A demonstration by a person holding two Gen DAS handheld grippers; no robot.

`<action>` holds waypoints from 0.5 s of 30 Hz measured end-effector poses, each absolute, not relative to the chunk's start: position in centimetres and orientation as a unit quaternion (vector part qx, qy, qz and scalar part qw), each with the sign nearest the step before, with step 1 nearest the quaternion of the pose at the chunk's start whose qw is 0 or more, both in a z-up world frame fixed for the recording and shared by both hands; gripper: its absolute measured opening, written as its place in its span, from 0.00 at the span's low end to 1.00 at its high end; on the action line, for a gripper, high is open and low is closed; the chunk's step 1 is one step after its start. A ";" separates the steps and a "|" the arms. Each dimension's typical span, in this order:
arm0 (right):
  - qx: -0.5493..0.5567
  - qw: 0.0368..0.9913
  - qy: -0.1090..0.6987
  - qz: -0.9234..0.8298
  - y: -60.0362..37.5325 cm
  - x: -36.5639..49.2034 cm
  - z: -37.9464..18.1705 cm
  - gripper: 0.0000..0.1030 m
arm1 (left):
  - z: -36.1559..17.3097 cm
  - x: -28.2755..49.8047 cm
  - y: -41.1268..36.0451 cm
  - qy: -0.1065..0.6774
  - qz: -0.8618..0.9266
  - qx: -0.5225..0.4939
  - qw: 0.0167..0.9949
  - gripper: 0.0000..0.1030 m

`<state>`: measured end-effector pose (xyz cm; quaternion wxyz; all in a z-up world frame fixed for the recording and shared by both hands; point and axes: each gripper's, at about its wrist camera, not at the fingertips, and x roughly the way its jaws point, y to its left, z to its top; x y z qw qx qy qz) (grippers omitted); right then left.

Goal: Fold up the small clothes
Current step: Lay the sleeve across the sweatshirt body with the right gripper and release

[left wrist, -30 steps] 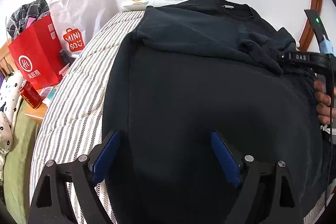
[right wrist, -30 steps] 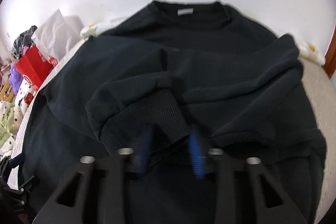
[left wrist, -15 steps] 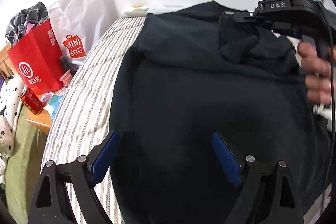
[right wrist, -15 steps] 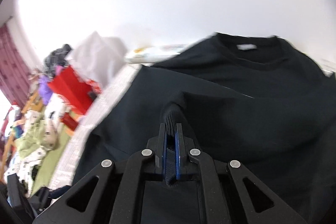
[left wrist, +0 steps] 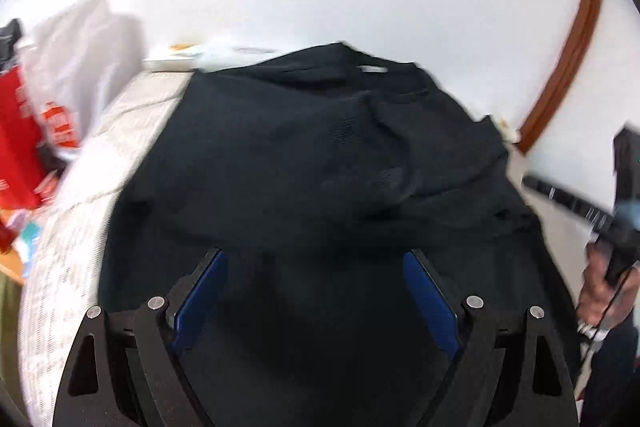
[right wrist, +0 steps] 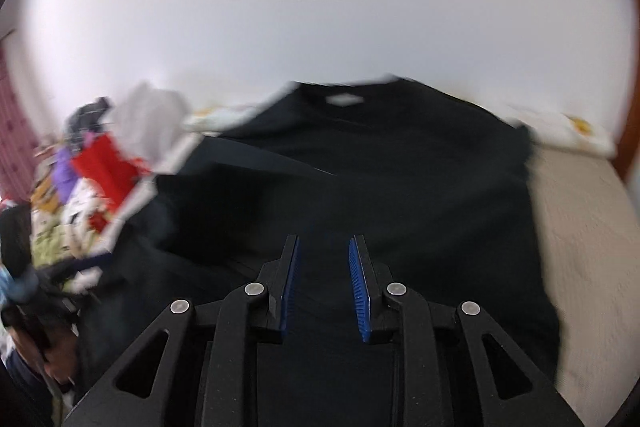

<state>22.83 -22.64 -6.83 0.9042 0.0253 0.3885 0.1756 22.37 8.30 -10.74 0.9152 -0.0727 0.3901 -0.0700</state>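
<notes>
A black sweatshirt point(left wrist: 320, 155) lies spread on the bed, collar with a white label point(right wrist: 344, 99) toward the wall. One sleeve lies folded across its chest point(left wrist: 376, 147). My left gripper point(left wrist: 316, 259) hovers open above the lower body of the sweatshirt with nothing between its blue pads point(left wrist: 200, 295). My right gripper point(right wrist: 324, 247) is over the middle of the sweatshirt point(right wrist: 400, 187); its jaws are opening and nothing sits between them. The right gripper's body point(left wrist: 580, 211) and the hand on it show at the right edge of the left wrist view.
The striped quilt point(left wrist: 80, 227) shows to the left of the garment and pale bedding point(right wrist: 592, 227) to its right. A red shopping bag point(left wrist: 16, 147) and a white bag point(left wrist: 80, 67) stand beside the bed on the left. A white wall rises behind.
The right gripper carried the sleeve cuff across the chest, let go of it and pulled back to the right. The left gripper rose and shifted, staying open.
</notes>
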 end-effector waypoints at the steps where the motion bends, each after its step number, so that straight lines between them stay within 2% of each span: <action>1: 0.025 0.905 0.396 0.155 -24.2 22.5 -7.3 0.24 | -10.8 22.9 7.6 0.391 -0.077 -0.069 0.915 0.85; 5: 0.036 0.903 0.414 0.105 -29.2 21.0 -8.6 0.24 | -11.0 25.8 5.0 0.388 -0.061 -0.041 0.919 0.85; 8: 0.051 0.904 0.418 0.079 -32.2 19.8 -9.2 0.24 | -11.2 27.9 4.9 0.395 -0.059 -0.055 0.915 0.75; 11: 0.062 0.905 0.417 0.062 -34.2 18.6 -9.5 0.24 | -10.8 29.2 5.8 0.393 -0.048 -0.072 0.915 0.58; 13: 0.073 0.904 0.418 0.053 -35.4 18.4 -9.8 0.24 | -10.4 29.7 6.7 0.388 -0.033 -0.078 0.918 0.31; 14: 0.076 0.903 0.419 0.052 -35.8 18.4 -10.0 0.24 | -10.3 30.1 7.5 0.386 -0.020 -0.078 0.919 0.23; 15: 0.078 0.903 0.420 0.050 -35.9 18.5 -10.2 0.24 | -10.2 30.2 8.2 0.384 -0.010 -0.077 0.920 0.09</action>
